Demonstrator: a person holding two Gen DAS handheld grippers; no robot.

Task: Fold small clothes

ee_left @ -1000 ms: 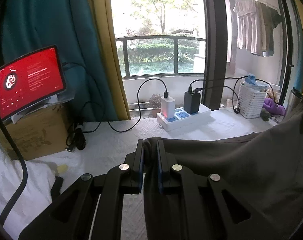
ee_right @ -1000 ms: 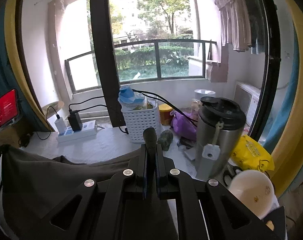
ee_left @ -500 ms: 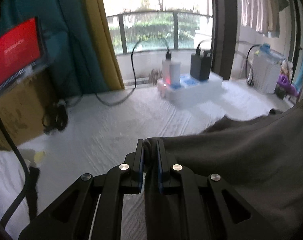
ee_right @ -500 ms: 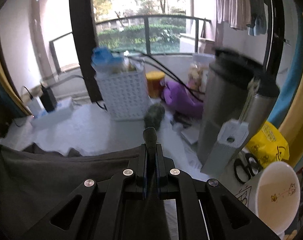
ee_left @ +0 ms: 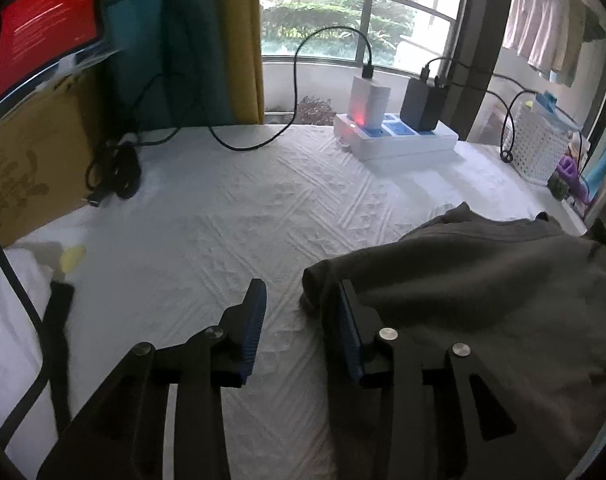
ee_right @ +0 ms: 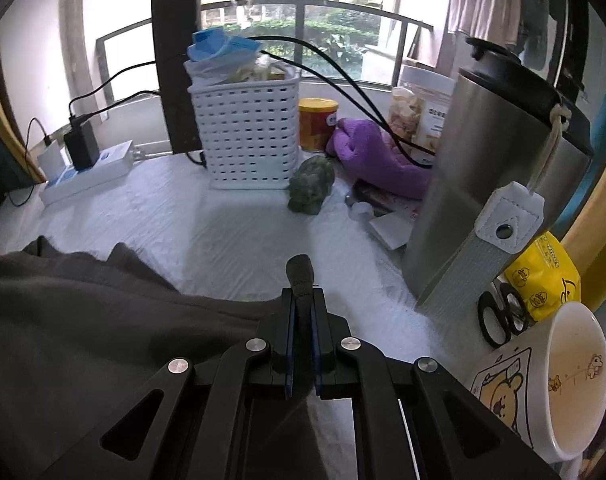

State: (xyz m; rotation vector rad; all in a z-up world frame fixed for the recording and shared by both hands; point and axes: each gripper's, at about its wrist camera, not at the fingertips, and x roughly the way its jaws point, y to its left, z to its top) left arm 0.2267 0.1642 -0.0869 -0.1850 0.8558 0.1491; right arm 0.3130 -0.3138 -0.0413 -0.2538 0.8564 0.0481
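A dark grey garment (ee_left: 483, 300) lies on the white tablecloth (ee_left: 223, 220). My left gripper (ee_left: 301, 300) is open, low over the cloth; the garment's corner lies just ahead of its right finger (ee_left: 349, 320) and drapes over that finger. In the right wrist view the garment (ee_right: 103, 320) spreads to the left. My right gripper (ee_right: 301, 304) is shut on the garment's other corner, a tuft of which sticks out past the fingertips.
A power strip with chargers (ee_left: 395, 136), a cardboard box (ee_left: 27, 160) and a red screen (ee_left: 43, 28) stand at the back. A white basket (ee_right: 245, 136), steel flask (ee_right: 491, 184), mug (ee_right: 551, 384), scissors (ee_right: 499, 316) and purple cloth (ee_right: 375, 156) crowd the right.
Both grippers came down and forward to the table with the garment. My left gripper opened and let go of its corner. The right stays shut.
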